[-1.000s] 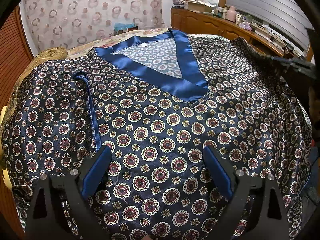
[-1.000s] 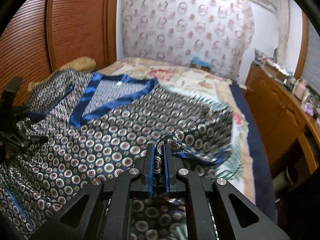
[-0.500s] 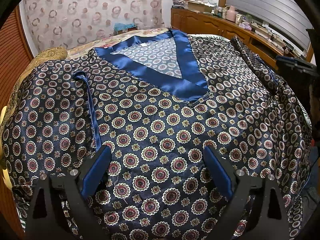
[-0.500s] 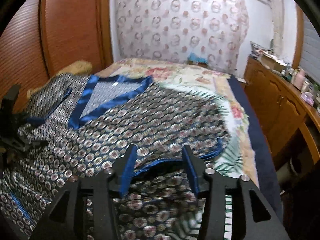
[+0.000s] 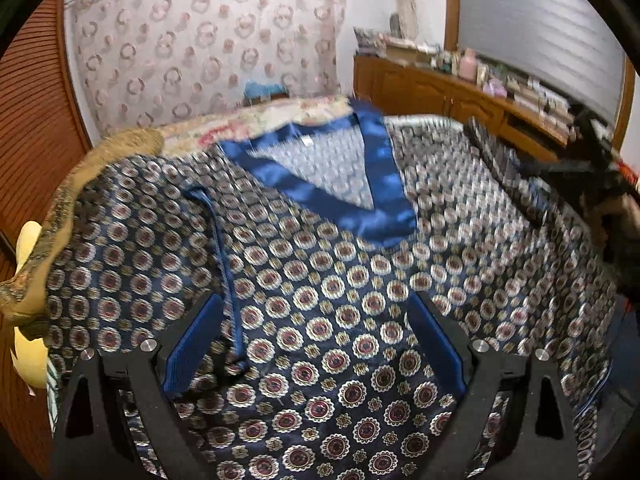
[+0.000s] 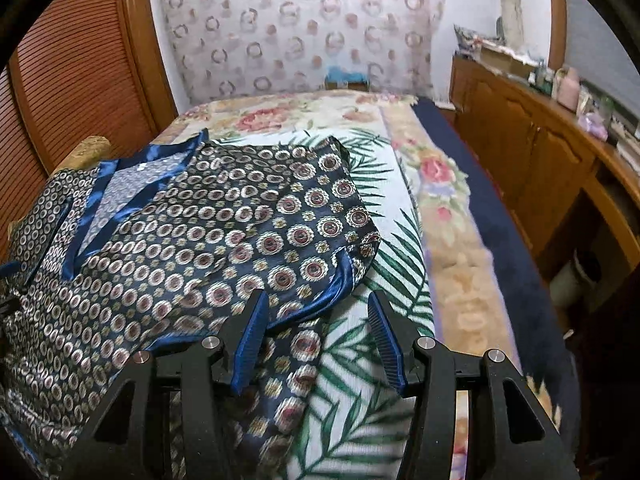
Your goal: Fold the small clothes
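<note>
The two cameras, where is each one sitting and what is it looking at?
Left wrist: sits on the left gripper, looking along its open fingers over the patterned shirt; the right gripper shows at the right edge.
Right wrist: sits on the right gripper, looking along its open fingers at the shirt's sleeve and the bed cover.
Both share the shirt's blue collar and the curtain.
</note>
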The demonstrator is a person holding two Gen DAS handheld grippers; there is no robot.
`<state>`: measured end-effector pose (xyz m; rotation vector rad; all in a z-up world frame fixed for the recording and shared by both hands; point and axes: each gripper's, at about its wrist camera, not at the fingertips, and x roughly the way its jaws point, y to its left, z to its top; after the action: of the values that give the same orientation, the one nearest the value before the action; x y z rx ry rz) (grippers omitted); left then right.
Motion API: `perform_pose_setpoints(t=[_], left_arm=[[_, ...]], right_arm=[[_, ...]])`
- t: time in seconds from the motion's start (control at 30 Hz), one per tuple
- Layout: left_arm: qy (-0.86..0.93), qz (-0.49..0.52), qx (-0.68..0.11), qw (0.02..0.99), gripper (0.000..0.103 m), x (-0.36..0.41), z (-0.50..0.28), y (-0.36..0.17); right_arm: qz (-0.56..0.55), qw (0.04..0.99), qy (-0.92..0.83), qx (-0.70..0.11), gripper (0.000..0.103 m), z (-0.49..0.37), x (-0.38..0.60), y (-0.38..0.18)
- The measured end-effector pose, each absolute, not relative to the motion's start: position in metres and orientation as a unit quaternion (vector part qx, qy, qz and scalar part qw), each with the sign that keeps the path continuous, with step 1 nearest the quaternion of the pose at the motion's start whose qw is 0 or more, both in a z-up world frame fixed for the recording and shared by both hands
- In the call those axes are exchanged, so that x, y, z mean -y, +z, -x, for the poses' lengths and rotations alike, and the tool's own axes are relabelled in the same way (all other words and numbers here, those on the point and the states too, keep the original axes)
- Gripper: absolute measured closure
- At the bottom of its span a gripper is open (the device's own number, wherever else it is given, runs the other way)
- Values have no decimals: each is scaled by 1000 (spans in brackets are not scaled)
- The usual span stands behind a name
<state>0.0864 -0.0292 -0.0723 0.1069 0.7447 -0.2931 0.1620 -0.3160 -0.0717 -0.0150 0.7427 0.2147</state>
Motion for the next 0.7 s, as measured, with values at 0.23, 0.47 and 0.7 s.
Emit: perform_pose_setpoints(t=[0.23, 0.47, 0.7], left_arm=[[-134, -27, -335, 932, 9, 12, -80, -56], [-126, -20, -329, 936, 9, 4, -81, -55], [-121, -8, -325, 938, 9, -6, -86, -54]], right_arm=[[10, 923, 108, -370, 88, -189, 307, -68], [31, 928, 155, -338, 95, -187, 271, -50], [61, 930, 165, -324, 88, -192, 235, -42]])
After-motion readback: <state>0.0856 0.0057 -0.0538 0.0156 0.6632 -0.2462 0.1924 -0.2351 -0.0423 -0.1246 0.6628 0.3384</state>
